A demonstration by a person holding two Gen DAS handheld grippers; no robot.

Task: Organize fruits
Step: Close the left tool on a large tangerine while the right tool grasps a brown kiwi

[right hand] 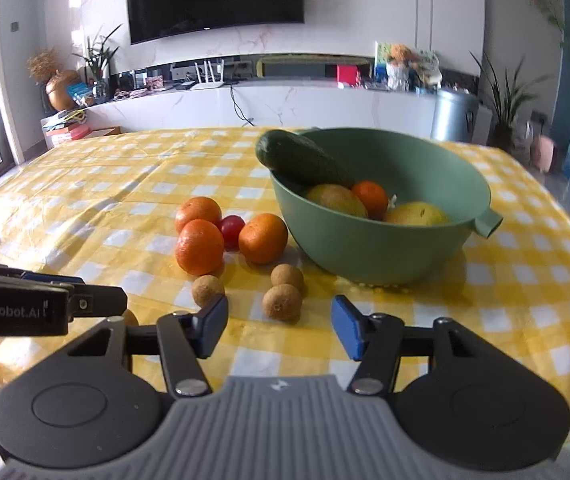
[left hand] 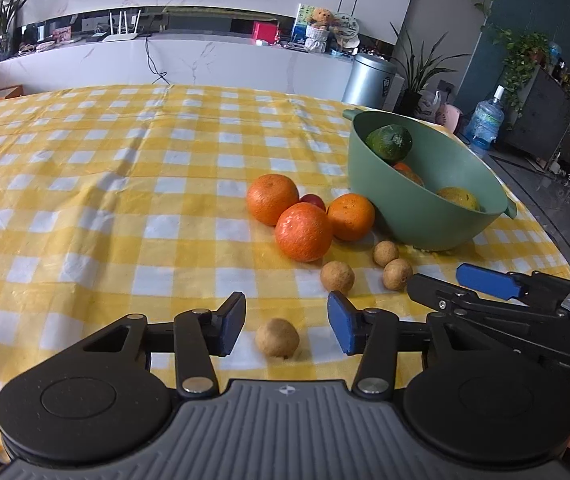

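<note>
Three oranges [left hand: 303, 232] and a small red fruit [left hand: 312, 201] lie on the yellow checked tablecloth beside a green bowl [left hand: 425, 216]. The bowl holds a cucumber [right hand: 301, 160], yellow fruits and an orange. Several small brown longans lie in front. My left gripper [left hand: 287, 322] is open, low over the cloth, with one longan [left hand: 277, 338] between its blue pads, untouched. My right gripper [right hand: 280, 326] is open too, and a longan [right hand: 281, 301] sits just ahead of its pads, centred in the gap. In the left wrist view the right gripper's fingers [left hand: 485, 280] reach in from the right.
Two more longans [right hand: 287, 276] [right hand: 207, 290] lie near the oranges. The table's near edge runs just under both grippers. A metal bin [left hand: 369, 78], plants and a water jug [left hand: 485, 120] stand on the floor beyond the table.
</note>
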